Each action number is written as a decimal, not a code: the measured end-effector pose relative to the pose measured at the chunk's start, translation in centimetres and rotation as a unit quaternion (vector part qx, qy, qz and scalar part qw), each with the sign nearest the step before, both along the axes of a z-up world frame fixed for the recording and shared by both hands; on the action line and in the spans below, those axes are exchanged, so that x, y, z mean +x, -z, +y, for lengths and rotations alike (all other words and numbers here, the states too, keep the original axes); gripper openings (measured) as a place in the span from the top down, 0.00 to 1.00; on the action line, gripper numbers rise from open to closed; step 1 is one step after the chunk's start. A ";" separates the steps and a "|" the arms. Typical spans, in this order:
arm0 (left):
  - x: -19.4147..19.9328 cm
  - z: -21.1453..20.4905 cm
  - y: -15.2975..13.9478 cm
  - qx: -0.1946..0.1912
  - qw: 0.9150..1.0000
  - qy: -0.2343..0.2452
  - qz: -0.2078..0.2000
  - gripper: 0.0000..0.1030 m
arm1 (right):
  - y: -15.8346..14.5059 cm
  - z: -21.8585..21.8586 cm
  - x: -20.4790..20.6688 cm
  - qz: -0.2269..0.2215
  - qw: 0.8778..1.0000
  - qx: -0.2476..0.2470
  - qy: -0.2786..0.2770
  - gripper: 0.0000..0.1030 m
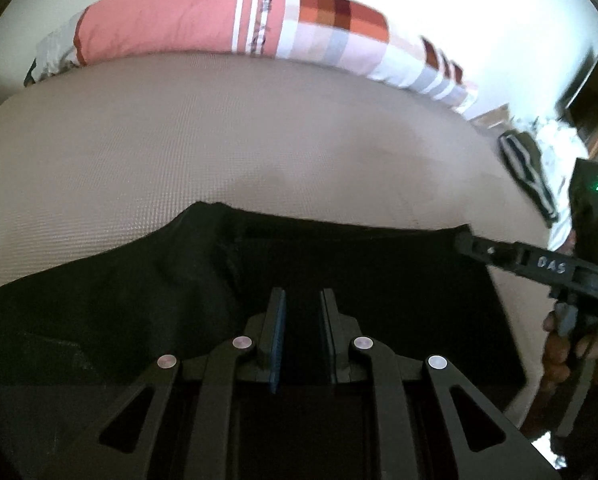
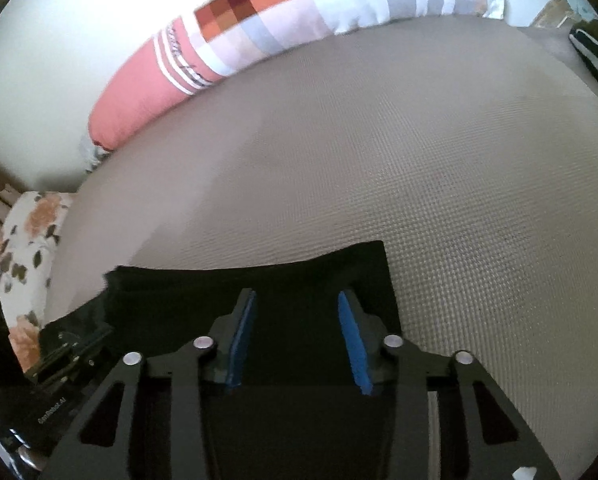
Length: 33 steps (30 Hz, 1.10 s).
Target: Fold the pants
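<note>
Left claw (image 1: 302, 312) first: jaws narrow, nearly shut, with dark cloth running under and between them. Whether the pads actually pinch it, I can't tell, everything down there is black on black. Right claw (image 2: 297, 316) has its blue pads (image 2: 353, 344) noticeably apart, hovering over the cloth, nothing pinched as far as I can see.

The pants (image 1: 179, 280) lie flat on the bed (image 1: 139, 140), filling the 6 o'clock half of both wrist views, far edge running straight across the middle. In the left view the right claw's tip comes in at 3 o'clock and sits at the pants' far corner.

What could bite here, in my opinion: if only one claw has cloth when the lift starts, the fold goes in crooked and one side drags. The left one might also grab only the top layer, so the lower one stays put and bunches.

Count: one pair of pants, two claws, one long pillow (image 1: 219, 24) at 12 o'clock, one floral cushion (image 2: 23, 248) at 9 in the right view, one striped dark garment (image 1: 527, 172) at 3.
</note>
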<state>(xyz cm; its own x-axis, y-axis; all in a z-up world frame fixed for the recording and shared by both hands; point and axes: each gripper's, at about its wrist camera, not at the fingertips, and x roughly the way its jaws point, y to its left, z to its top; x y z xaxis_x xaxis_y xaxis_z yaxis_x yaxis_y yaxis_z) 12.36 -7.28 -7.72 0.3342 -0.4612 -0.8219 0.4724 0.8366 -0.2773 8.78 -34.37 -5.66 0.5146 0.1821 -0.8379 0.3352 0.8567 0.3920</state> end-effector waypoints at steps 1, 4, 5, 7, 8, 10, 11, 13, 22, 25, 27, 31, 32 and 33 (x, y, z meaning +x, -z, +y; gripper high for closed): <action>0.2 0.0 0.3 0.004 1.000 -0.002 0.004 0.82 | 0.0 0.0 0.1 -0.001 1.000 -0.001 0.000 0.66; 0.2 0.0 0.7 0.000 1.000 -0.002 -0.005 0.82 | -0.2 -0.1 0.2 0.001 1.000 0.001 0.003 0.66; 0.2 -0.1 0.7 0.001 1.000 -0.002 -0.007 0.82 | -0.2 -0.1 0.1 -0.001 1.000 0.001 0.003 0.66; 0.1 -0.3 0.7 0.008 1.000 -0.001 -0.013 0.82 | -0.3 -0.1 0.1 -0.004 1.000 0.000 0.002 0.66; -0.1 -0.3 0.7 0.012 1.000 0.001 -0.017 0.82 | -0.4 -0.1 0.1 -0.005 1.000 -0.001 0.000 0.66; -0.5 -0.4 0.7 0.021 0.999 0.004 -0.027 0.82 | -0.5 -0.1 0.1 -0.006 1.000 0.000 0.002 0.66; -0.7 -0.5 0.7 0.024 0.999 0.005 -0.030 0.81 | -0.6 -0.1 0.0 -0.006 1.000 0.003 0.003 0.65; -1.2 -0.4 0.5 0.027 0.999 0.007 -0.031 0.76 | -0.9 -0.1 -0.3 -0.009 1.000 0.009 0.005 0.65; -5.2 0.7 0.7 0.050 0.998 -0.003 -0.045 0.54 | -2.1 1.1 -3.2 -0.003 0.999 0.033 -0.005 0.62; -6.4 1.5 0.9 0.049 0.998 -0.007 -0.046 0.54 | -1.6 2.3 -4.2 0.018 0.999 0.045 -0.017 0.61; -7.1 1.9 0.8 0.056 0.997 -0.006 -0.048 0.54 | -1.2 3.3 -4.7 0.029 0.998 0.052 -0.032 0.61; -7.6 3.1 0.4 0.054 0.998 -0.017 -0.035 0.54 | -0.3 5.5 -5.4 0.056 0.995 0.061 -0.056 0.61; -7.7 3.4 0.2 0.054 0.998 -0.021 -0.035 0.54 | -0.3 6.2 -5.5 0.057 0.994 0.060 -0.065 0.61; -7.8 3.8 -0.1 0.055 0.997 -0.025 -0.038 0.54 | -0.4 6.9 -5.6 0.057 0.994 0.055 -0.075 0.60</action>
